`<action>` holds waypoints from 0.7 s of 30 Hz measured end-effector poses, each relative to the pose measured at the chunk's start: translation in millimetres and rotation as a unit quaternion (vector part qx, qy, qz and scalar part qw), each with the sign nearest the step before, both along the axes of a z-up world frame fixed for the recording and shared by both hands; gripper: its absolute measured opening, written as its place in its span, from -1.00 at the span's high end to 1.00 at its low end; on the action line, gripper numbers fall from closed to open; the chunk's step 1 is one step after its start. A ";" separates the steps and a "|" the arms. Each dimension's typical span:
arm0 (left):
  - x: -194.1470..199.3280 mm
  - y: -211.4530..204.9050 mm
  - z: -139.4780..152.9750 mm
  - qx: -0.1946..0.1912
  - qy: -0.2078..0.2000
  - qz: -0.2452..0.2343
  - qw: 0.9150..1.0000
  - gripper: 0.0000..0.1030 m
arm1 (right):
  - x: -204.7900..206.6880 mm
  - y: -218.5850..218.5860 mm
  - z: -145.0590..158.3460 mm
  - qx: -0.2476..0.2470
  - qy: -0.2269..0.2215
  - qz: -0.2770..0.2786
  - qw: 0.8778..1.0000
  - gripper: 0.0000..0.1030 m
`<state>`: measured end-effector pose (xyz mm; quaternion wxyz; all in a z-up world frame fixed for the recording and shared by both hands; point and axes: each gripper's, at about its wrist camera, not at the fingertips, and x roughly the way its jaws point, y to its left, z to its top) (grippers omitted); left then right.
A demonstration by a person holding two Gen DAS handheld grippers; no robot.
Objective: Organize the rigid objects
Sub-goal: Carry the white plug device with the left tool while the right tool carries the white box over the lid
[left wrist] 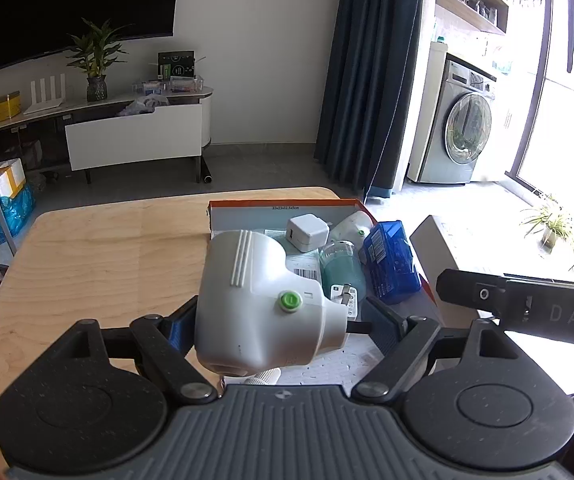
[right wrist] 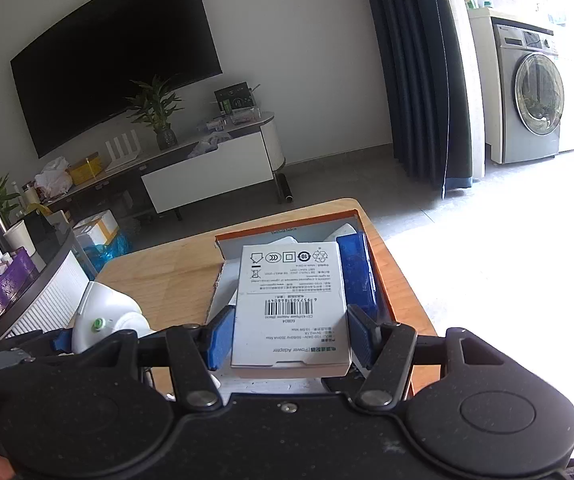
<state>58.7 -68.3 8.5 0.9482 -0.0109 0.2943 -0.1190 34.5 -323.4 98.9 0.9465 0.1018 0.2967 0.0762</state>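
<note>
My left gripper [left wrist: 283, 326] is shut on a white plastic device with a green button [left wrist: 255, 292], lifted above the near end of an orange-rimmed cardboard box [left wrist: 275, 203]. The device also shows at the left of the right wrist view [right wrist: 107, 312]. My right gripper [right wrist: 291, 336] is shut on a white power adapter carton [right wrist: 291, 304], its blue pads [right wrist: 221, 336] pressing both sides, over the same box [right wrist: 287, 216]. Inside the box lie a white charger cube [left wrist: 307, 232], a teal bottle [left wrist: 341, 268], a blue clear case [left wrist: 391, 264] and a white plug [left wrist: 345, 298].
The box sits at the right end of a wooden table [left wrist: 107, 248], whose edge drops off just beyond it. A white carton [left wrist: 431, 240] stands off the table's right side. The right tool's black housing [left wrist: 527, 312] crosses the left view. A cluttered counter [right wrist: 7, 280] lies left.
</note>
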 end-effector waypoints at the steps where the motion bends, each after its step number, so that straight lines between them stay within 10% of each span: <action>1: 0.9 -0.8 -0.4 -0.001 0.001 0.000 1.000 -0.66 | 0.6 0.1 -0.5 0.000 0.001 -0.001 1.000 -0.38; 21: 17.5 -4.7 -14.8 -0.005 0.023 -0.002 1.000 -0.66 | 20.4 -6.4 -16.2 -0.003 0.018 -0.005 1.000 -0.38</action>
